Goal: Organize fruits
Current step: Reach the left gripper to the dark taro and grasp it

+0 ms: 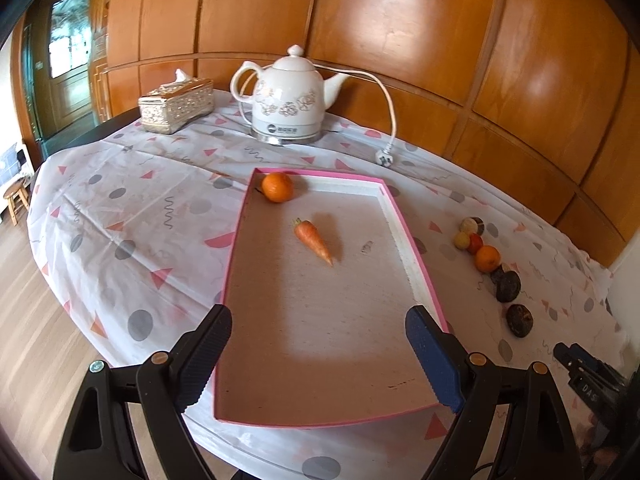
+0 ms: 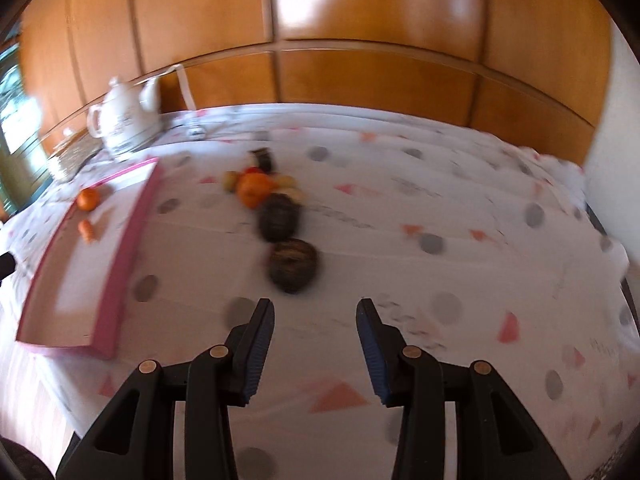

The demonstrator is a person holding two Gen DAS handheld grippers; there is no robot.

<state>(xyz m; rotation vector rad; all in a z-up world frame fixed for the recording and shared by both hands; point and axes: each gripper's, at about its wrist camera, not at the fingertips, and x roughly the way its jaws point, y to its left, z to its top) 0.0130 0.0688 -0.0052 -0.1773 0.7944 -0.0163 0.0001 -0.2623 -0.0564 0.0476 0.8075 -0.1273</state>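
1. Your left gripper (image 1: 318, 354) sits at the bottom of the left wrist view, jaws spread wide with nothing between them, hanging over the near end of the pink tray (image 1: 430, 280).
2. Inside the tray: an orange (image 1: 277, 187) in the upper left corner and a carrot (image 1: 314, 241) near the middle, apart from each other, tip pointing lower right.
3. Loose fruit lies in a line on the patterned tablecloth (image 1: 132, 216) at the right of that view: small mixed pieces (image 1: 468, 232) at the top, a second orange (image 1: 487, 258) below them, then two dark round fruits (image 1: 508, 286), one under the other.
4. Your right gripper (image 2: 316, 344) is at the bottom centre of the right wrist view, jaws partly apart and empty. The view is blurred.
5. Just above the right gripper, centre frame, is the nearest dark fruit (image 2: 293, 266); it's not between the fingers.
6. White kettle (image 1: 286, 98) and a tissue box (image 1: 176, 102) stand at the top, by the wood panel wall (image 1: 400, 20). The kettle cord plug (image 1: 383, 157) lies on the cloth.
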